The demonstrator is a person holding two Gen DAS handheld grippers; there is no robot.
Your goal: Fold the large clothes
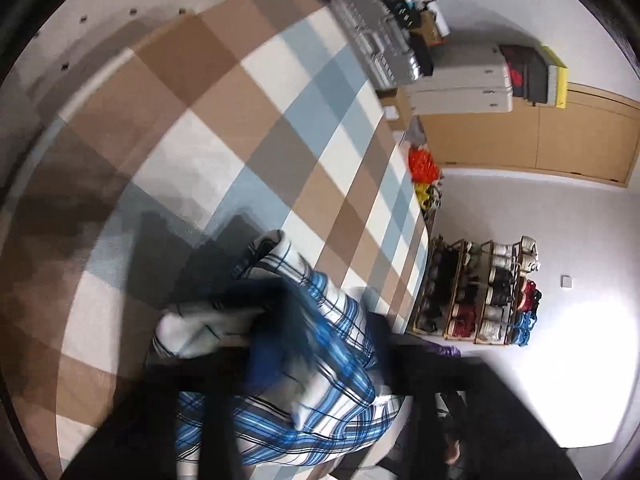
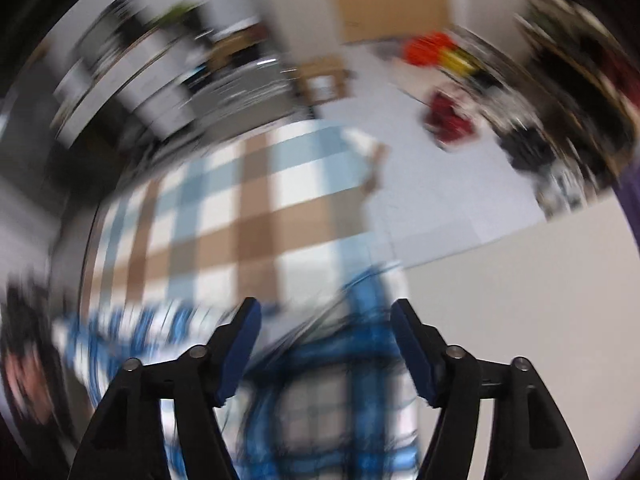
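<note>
A blue, white and black plaid garment (image 1: pixel 320 412) lies bunched at the near edge of the table, which is covered by a brown, white and pale-blue checked cloth (image 1: pixel 208 152). My left gripper (image 1: pixel 320 316) is blurred; its blue-padded fingers (image 1: pixel 268 344) stand apart with plaid folds between and below them. In the right wrist view my right gripper (image 2: pixel 325 308) is plainly open, its blue pads (image 2: pixel 240 352) wide apart above the blurred plaid garment (image 2: pixel 320 396), and nothing is pinched between them.
A shoe rack (image 1: pixel 476 292) stands against the wall beyond the table's edge. An orange bag (image 1: pixel 422 164), grey storage boxes (image 1: pixel 460 80) and a wooden door (image 1: pixel 532 136) lie further off. Pale floor (image 2: pixel 520 288) shows right of the table.
</note>
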